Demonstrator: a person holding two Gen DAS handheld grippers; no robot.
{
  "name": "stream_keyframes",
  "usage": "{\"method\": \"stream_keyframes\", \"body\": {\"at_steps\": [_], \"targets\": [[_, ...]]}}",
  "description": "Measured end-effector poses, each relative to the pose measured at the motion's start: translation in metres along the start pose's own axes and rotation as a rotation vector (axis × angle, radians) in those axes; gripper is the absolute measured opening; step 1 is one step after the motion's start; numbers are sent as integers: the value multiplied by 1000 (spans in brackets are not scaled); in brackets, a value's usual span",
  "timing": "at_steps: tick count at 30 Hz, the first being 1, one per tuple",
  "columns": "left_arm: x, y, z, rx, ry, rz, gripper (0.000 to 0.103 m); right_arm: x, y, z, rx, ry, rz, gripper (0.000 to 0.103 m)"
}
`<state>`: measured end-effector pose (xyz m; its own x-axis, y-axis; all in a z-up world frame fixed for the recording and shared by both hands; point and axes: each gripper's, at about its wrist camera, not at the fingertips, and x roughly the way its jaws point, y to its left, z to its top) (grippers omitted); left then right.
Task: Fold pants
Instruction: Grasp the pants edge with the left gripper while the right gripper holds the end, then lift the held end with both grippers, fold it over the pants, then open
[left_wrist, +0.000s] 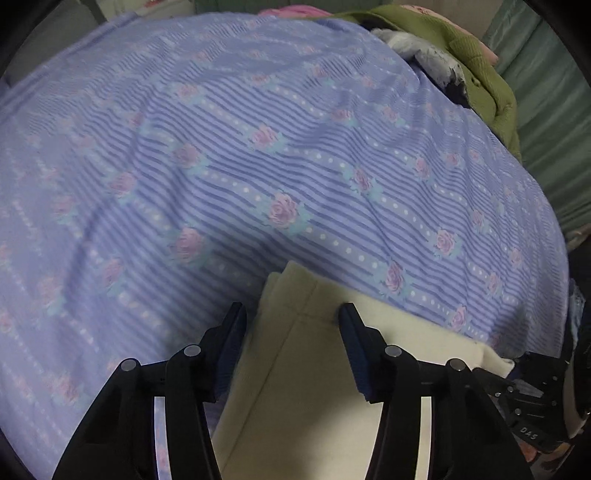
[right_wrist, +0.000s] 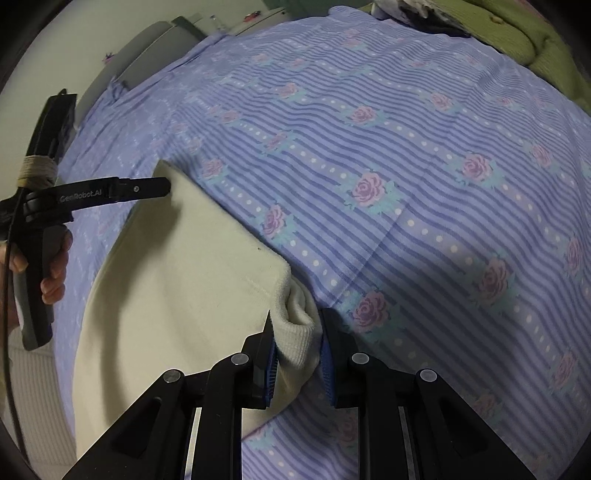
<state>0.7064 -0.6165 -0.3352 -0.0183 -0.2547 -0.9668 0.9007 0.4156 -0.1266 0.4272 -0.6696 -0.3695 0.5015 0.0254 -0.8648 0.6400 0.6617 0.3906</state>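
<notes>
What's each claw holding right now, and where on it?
Right claw pinches the cream pants at their ribbed corner. Left claw is open over the pants' other end, gripping nothing.

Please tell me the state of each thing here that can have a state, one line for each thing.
cream pants: folded, lying flat on the bed, ribbed cuff end bunched.
right gripper: shut on the ribbed cuff of the pants.
left gripper: open, its fingers either side of the far end of the pants, not pressing.
floral bedsheet: spread out, slightly wrinkled.
green garment: crumpled in a pile at the far edge.
</notes>
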Motion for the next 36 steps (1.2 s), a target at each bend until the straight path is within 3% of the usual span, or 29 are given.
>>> {"method": "stream_keyframes", "body": {"at_steps": [4,6,8,11,14,19,26,32,36], "targets": [[17,0,4,13,22,-25,53,0,2,-6,-6,-20,-24,22],[19,1,4,-17,12,-56,44,1,1,-8,1,-31,-26,22],[16,-2,2,-29,1,-81,24,-1,1,-10,-4,-41,-28,22],[0,-8,-2,-12,-37,-73,21,-13,2,-12,-8,-60,-25,20],[-35,-17,-10,-9,-124,-78,21,-35,7,-12,-24,-87,0,19],[-110,-27,-36,-8,-254,-54,21,-89,40,-16,-171,-139,17,19],[-211,-21,-90,21,-326,26,21,-159,113,-41,-431,-190,57,19],[-278,-11,-163,-12,-413,63,21,-212,178,-87,-574,-232,122,19],[-315,1,-214,2,-495,56,21,-241,230,-140,-662,-292,84,19]]}}
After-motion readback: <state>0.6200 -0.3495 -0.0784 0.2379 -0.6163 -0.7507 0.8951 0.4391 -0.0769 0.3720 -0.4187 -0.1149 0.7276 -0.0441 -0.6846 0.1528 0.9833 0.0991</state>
